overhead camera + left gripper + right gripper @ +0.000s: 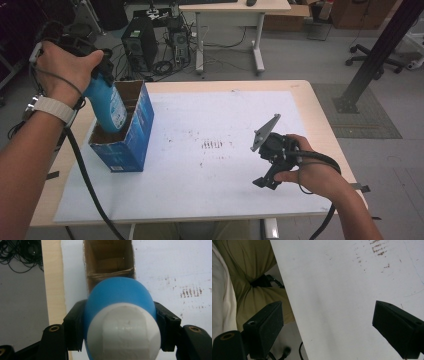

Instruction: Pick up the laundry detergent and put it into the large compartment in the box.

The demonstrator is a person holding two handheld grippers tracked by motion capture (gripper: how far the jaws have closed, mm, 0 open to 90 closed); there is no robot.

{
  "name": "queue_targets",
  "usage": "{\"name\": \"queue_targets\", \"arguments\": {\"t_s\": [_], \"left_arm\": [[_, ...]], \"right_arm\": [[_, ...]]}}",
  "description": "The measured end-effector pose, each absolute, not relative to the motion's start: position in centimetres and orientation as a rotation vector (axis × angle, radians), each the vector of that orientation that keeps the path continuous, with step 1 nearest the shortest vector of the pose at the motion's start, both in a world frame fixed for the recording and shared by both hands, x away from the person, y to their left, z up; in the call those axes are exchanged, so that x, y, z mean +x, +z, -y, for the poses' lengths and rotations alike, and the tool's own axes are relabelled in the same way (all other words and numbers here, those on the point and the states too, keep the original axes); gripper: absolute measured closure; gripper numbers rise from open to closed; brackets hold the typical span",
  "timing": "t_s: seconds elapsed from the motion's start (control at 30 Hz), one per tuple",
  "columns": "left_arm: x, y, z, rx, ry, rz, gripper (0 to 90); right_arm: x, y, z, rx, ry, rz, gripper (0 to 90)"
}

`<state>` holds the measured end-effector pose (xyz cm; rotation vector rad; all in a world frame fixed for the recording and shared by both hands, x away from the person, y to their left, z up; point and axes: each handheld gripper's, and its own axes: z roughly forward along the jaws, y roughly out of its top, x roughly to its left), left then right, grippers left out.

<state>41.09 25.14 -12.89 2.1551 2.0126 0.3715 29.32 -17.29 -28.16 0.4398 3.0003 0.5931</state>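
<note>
Left fingers [72, 332] pinched the bottle [120, 315] from both sides, jaws pressed against its blue body just behind the white cap. Held it tilted over the box [131, 135], base down into the open top, cap up toward the hand. Long axis ran steeply down and a little toward the table's middle in the high view; along the jaws in the left gripper view, straight at the cardboard opening. Sat by the table's left edge, open side up, two compartments split by a cardboard wall; bottle base [111, 117] apparently aimed at the nearer one, though hard to be sure. Probably a lowering into the box to come, so what mattered was the base lining up inside the walls rather than on a rim.

Left gripper [100, 70] mostly buried under the hand [65, 65], only dark parts showing. Bottle's lower end hidden by the box wall in the high view, and by its own bulk in the left gripper view, so depth inside the box not readable.

Right gripper [272, 172] well apart, low over the white sheet [215, 190] near the table's front right, holding nothing. Jaws there spread wide, bare sheet between them in the right gripper view. Brown smudges [212, 145] marked the sheet's middle. Left hand plainly the nearer to the box.
</note>
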Motion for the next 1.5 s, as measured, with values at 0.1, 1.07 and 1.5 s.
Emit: {"name": "queue_targets", "arguments": {"t_s": [0.1, 1.07, 1.5], "left_arm": [[41.2, -13.6, -25.3, 2.157, 0.370, -2.015, 37.4], [41.8, -19.6, -25.1, 2.190, 0.400, -2.010, 37.4], [42.0, -22.2, -25.3, 2.196, 0.400, -2.010, 37.4]], "right_arm": [[29.3, -28.2, 17.3, 0.443, 0.593, -3.002, 10.2], [29.3, -28.6, 17.5, 0.462, 0.594, -3.006, 10.2], [29.3, -28.8, 17.4, 0.464, 0.593, -3.011, 10.2]]}}
